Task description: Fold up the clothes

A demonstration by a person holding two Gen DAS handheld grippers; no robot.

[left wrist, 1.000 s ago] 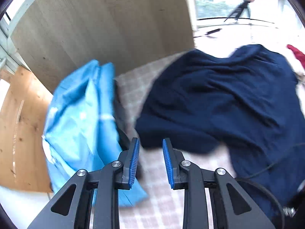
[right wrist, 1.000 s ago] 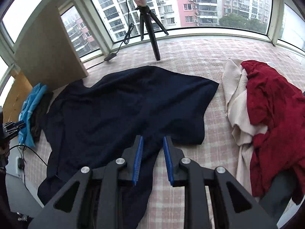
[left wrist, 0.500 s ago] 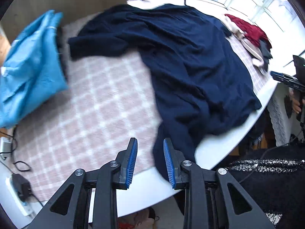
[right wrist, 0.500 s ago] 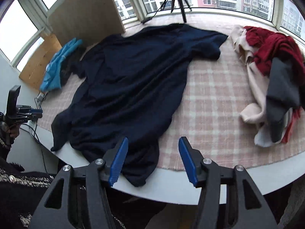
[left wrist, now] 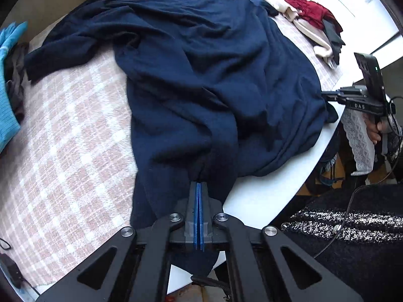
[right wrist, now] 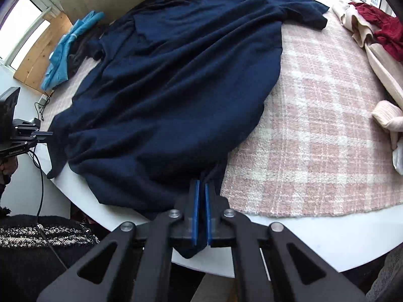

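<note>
A large navy garment (left wrist: 201,58) (right wrist: 181,75) lies spread over a round table with a pink checked cloth (left wrist: 70,141) (right wrist: 322,130). Its near hem hangs over the white table edge. My left gripper (left wrist: 199,188) is shut on the hem at one near corner. At the other near corner, my right gripper (right wrist: 201,186) is shut on the hem, with cloth hanging below its blue pads. Each gripper also shows at the edge of the other view: the right gripper (left wrist: 335,94) and the left gripper (right wrist: 42,134).
A pile of red, cream and dark clothes (left wrist: 312,17) (right wrist: 375,32) lies at the table's far right. A light blue garment (left wrist: 7,85) (right wrist: 68,50) sits at the left by a wooden board (right wrist: 40,50). A person's speckled dark sleeve (left wrist: 347,224) is close below.
Both grippers dropped to the near table edge and shut on the navy garment's hem; the right gripper was wide open half a second ago, and the left stood slightly apart.
</note>
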